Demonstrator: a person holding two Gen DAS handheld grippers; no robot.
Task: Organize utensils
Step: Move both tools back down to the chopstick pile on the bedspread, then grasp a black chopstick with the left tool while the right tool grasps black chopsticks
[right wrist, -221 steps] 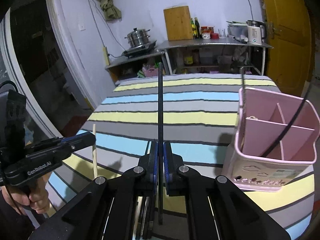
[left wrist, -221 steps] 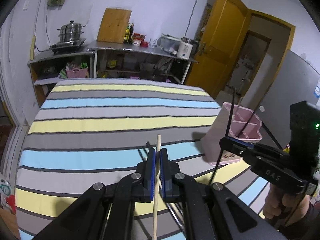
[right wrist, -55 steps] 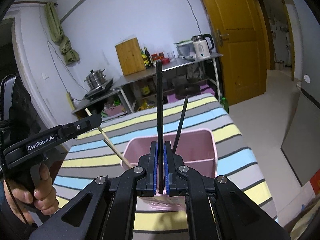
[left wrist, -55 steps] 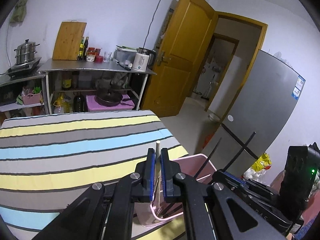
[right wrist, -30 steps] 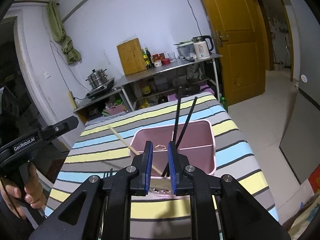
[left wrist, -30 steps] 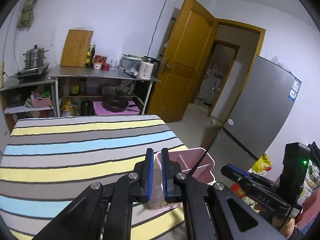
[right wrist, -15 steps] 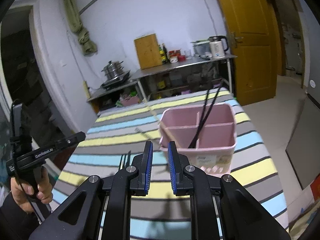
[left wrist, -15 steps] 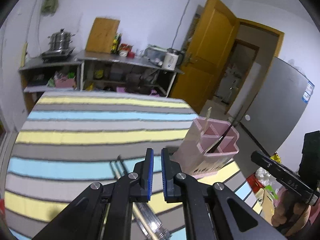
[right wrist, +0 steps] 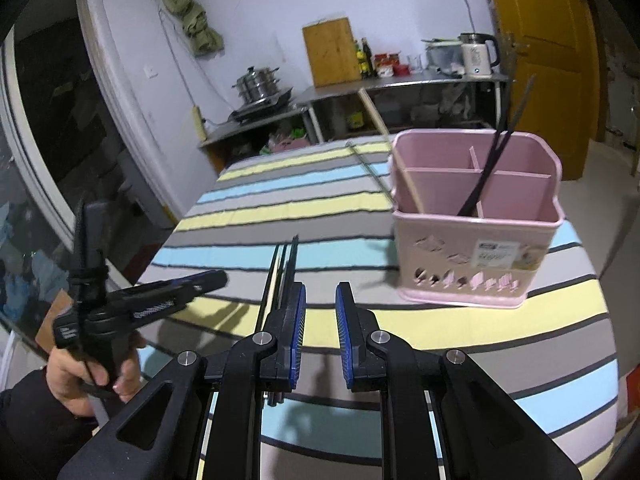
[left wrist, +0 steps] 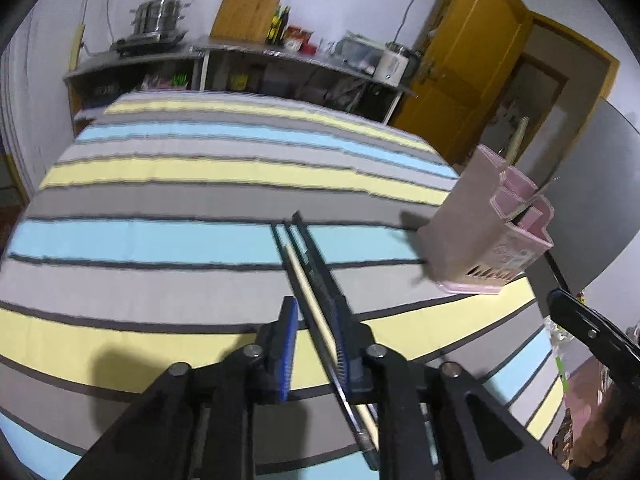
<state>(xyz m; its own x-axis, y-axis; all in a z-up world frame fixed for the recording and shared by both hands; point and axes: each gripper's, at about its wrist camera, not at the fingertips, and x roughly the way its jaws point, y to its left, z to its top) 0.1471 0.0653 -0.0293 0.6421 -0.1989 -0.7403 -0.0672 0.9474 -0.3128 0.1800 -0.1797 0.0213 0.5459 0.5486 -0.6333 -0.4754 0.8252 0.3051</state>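
Pink caddy (right wrist: pixel 476 216) sits ahead-right of our right gripper (right wrist: pixel 321 322), fingers spread, empty. Our left gripper (left wrist: pixel 316 344) gapes too, a wooden chopstick (left wrist: pixel 310 300) lying between its fingers.

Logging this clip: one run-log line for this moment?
left gripper: open over chopsticks | right gripper: open, empty | caddy: three chopsticks inside

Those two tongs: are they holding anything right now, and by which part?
Nothing is held. The left tongs are open above a wooden chopstick lying on the table; the right tongs are open and empty too.
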